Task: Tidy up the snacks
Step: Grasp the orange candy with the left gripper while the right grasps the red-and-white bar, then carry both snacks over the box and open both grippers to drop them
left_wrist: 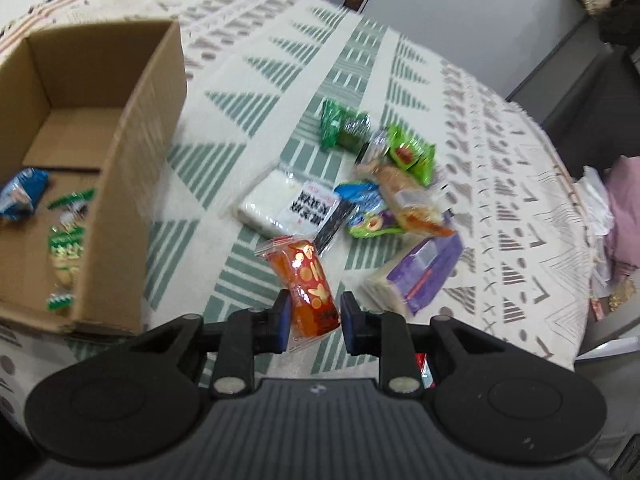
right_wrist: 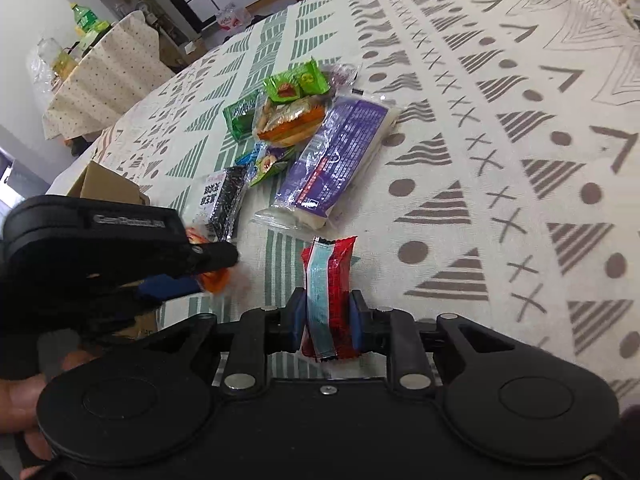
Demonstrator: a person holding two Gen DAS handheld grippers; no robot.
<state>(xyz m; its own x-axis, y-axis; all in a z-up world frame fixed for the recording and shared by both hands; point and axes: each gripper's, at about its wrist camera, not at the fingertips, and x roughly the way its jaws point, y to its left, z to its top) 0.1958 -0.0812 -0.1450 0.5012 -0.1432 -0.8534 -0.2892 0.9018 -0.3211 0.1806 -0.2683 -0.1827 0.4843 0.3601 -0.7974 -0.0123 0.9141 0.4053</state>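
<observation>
My left gripper (left_wrist: pixel 313 318) is shut on an orange snack packet (left_wrist: pixel 308 284) and holds it above the table, to the right of an open cardboard box (left_wrist: pixel 120 184). The box holds a blue packet (left_wrist: pixel 20 196) and green packets (left_wrist: pixel 66 248). My right gripper (right_wrist: pixel 326 318) is shut on a red and light-blue snack packet (right_wrist: pixel 328 292) just above the tablecloth. In the right wrist view the left gripper (right_wrist: pixel 192 270) shows at the left with the orange packet (right_wrist: pixel 216 280). A pile of snacks lies ahead: a purple packet (right_wrist: pixel 340 160), green packets (right_wrist: pixel 296 82) and a bread packet (right_wrist: pixel 292 120).
The table wears a cream cloth with green and grey patterns (right_wrist: pixel 500 160). A white packet with black print (left_wrist: pixel 288 204) lies beside the pile. The table's right edge (left_wrist: pixel 580 280) drops to clutter on the floor. Another covered table with bottles (right_wrist: pixel 100 72) stands far left.
</observation>
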